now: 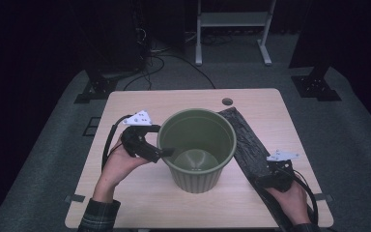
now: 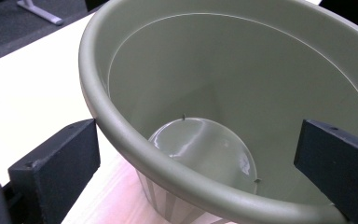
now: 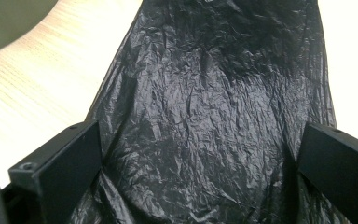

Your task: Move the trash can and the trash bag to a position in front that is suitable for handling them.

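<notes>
We straddle the green plastic bin's (image 1: 196, 150) rim with our left gripper (image 1: 164, 152), jaws spread, steadying it, while our right gripper (image 1: 265, 180) hovers unclenched over the black bin liner (image 1: 244, 145) to grab it.

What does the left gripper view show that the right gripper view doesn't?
Left gripper view: the inside of the green pot, its glossy bottom, and the left tongs open with one jaw outside the rim and one inside.
Right gripper view: the crinkled black bag lying flat, between the open jaws of the right tongs.
Both: the pale wooden table.
</notes>
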`<act>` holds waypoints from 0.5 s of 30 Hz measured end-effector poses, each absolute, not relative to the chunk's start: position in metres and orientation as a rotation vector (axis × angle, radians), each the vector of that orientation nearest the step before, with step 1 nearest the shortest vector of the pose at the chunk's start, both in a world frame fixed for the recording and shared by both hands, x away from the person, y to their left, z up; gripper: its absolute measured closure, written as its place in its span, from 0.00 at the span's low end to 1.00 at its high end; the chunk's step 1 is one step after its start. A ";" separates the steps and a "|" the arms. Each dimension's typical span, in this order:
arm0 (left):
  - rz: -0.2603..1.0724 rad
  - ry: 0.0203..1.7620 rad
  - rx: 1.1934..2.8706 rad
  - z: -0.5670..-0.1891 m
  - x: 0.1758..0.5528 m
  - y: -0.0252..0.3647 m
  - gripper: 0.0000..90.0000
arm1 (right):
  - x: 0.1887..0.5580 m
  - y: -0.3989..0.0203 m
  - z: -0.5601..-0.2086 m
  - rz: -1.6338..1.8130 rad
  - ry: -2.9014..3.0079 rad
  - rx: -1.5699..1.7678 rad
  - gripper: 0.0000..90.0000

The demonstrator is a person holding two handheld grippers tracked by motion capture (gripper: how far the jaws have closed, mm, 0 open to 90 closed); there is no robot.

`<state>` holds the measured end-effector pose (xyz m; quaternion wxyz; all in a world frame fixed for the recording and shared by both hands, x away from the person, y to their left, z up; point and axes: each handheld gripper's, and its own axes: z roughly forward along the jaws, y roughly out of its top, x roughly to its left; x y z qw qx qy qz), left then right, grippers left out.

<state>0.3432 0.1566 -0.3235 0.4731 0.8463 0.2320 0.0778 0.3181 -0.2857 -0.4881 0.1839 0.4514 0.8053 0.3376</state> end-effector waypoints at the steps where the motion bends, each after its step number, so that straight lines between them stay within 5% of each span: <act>1: 0.186 0.563 2.070 -0.324 0.341 0.155 0.00 | 0.318 -0.286 -0.488 0.952 2.271 1.273 0.00; 15: 0.141 0.508 2.073 -0.326 0.318 0.128 0.00 | 0.318 -0.286 -0.488 0.952 2.271 1.272 0.00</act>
